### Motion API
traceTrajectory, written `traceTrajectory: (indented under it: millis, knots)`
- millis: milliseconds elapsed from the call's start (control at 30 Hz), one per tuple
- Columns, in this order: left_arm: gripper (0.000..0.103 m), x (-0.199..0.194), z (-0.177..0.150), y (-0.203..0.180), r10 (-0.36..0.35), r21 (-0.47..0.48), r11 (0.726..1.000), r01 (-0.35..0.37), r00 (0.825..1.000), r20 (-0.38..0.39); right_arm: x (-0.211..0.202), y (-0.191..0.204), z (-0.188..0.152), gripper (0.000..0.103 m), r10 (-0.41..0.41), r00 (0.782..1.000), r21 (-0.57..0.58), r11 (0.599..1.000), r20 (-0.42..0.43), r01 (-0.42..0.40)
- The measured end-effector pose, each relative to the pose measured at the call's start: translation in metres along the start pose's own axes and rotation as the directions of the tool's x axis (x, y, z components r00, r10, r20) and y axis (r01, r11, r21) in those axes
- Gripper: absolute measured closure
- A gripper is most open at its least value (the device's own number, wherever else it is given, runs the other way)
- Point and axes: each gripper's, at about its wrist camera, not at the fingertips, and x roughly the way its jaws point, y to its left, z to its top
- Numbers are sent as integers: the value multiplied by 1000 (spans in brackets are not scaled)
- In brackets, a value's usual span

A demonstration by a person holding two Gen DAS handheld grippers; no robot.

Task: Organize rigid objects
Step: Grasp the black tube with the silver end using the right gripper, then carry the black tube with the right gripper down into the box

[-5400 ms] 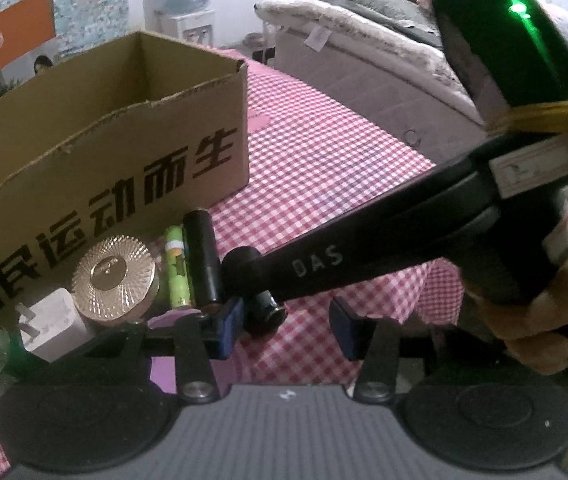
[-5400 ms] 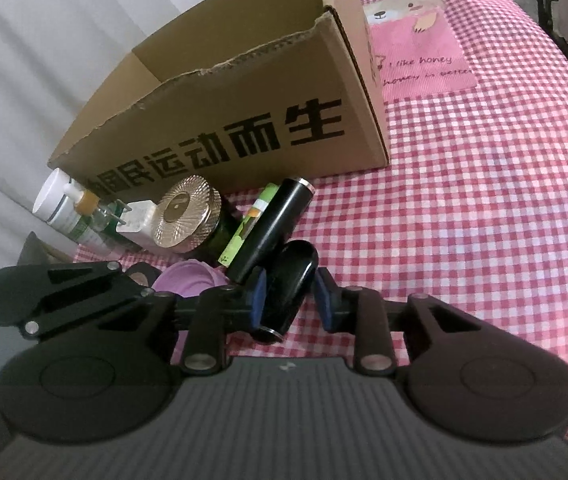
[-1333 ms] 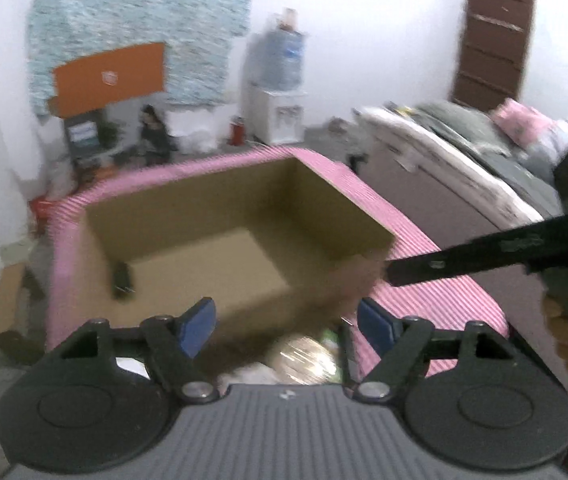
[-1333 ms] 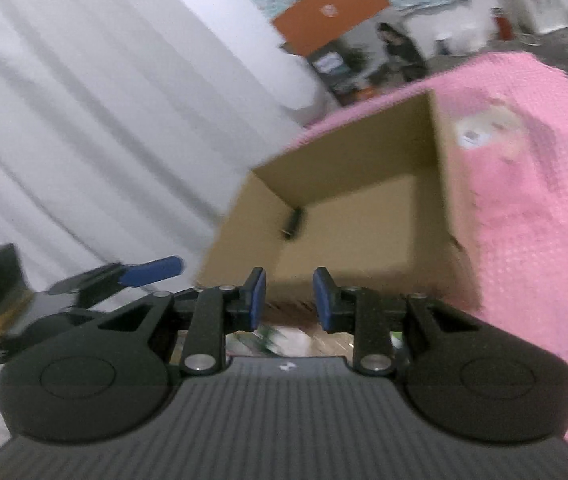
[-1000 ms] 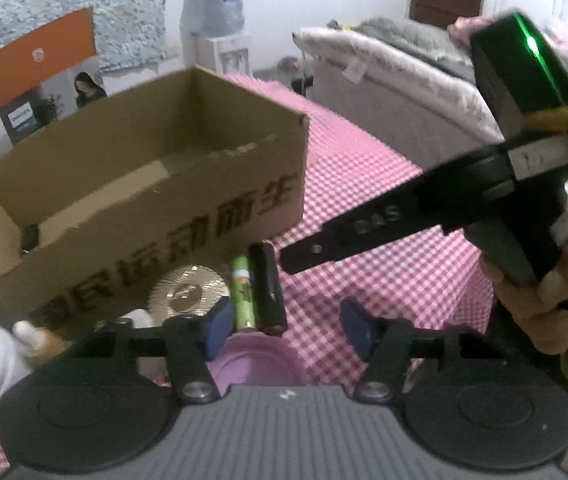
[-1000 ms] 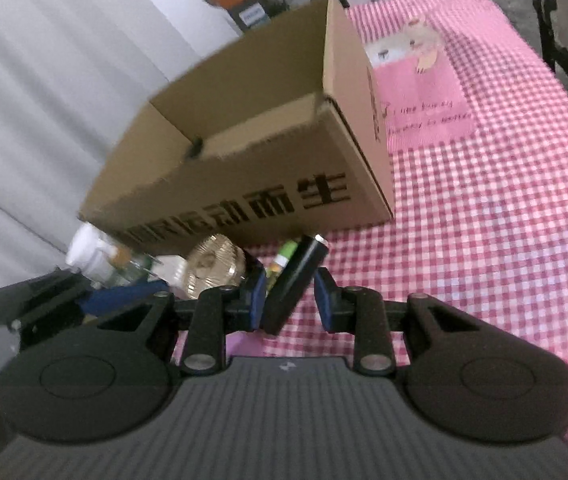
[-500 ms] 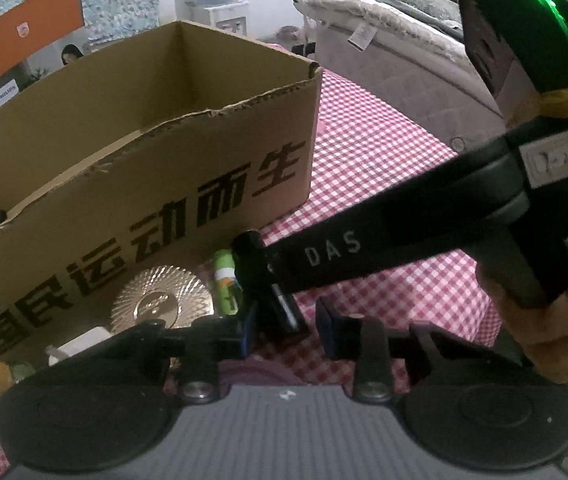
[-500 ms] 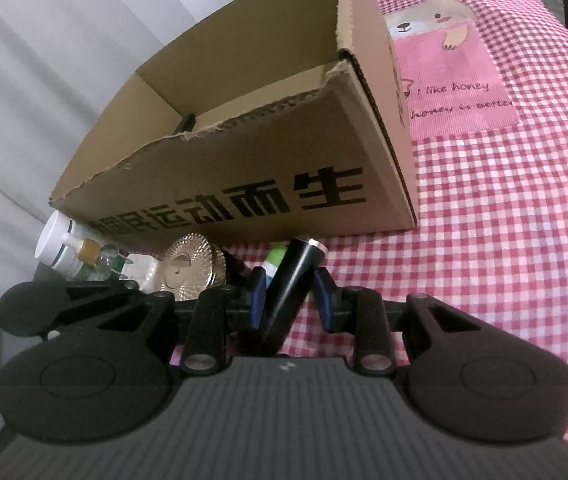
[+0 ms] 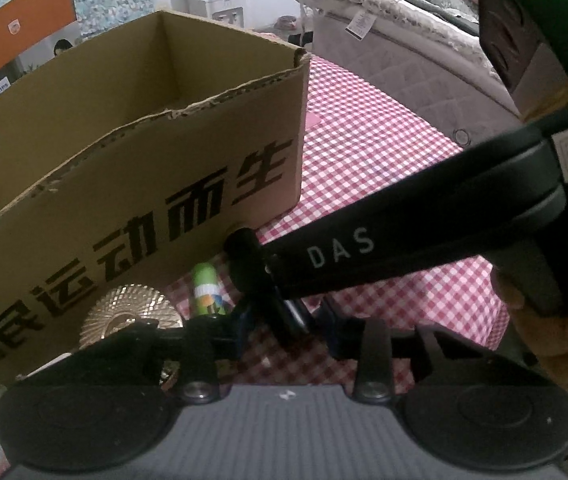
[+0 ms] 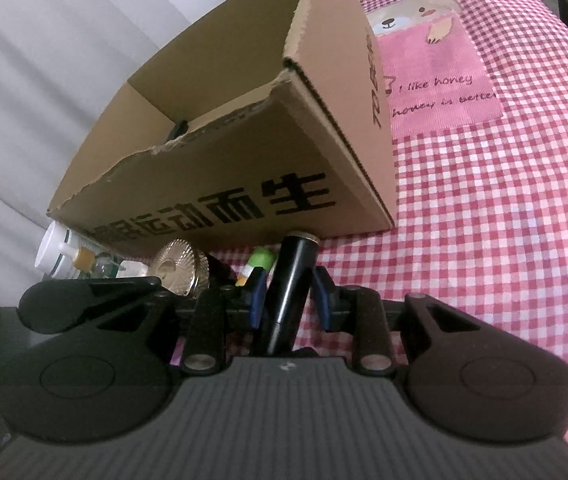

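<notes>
Beside the corrugated cardboard box [image 10: 244, 184], the right hand-held gripper [image 10: 287, 300] clamps a smooth black cylinder [image 10: 292, 280]; the left [image 9: 284, 330] is opening.

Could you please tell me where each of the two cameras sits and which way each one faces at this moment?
Left wrist: on the left tool, looking down at the black tube before the cardboard box; its fingers, the right tool's body and a hand show.
Right wrist: on the right tool, facing box and checked cloth; its fingers and the left tool's finger show.
Shared: tube, box, gold lid, green stick.
</notes>
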Motion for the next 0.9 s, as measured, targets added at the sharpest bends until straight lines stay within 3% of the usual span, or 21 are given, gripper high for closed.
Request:
traceTrajectory:
  millis: [467,900]
  knots:
    - [64,0,2,-1,-4,-30,1000,5,1000,11,-9,-16,-6,80,53,998,53,997,22,-55]
    - [64,-34,0,-15,-8,-8,1000,9,994,112,-46,-11,-16,80,59,992,60,996,114,-66]
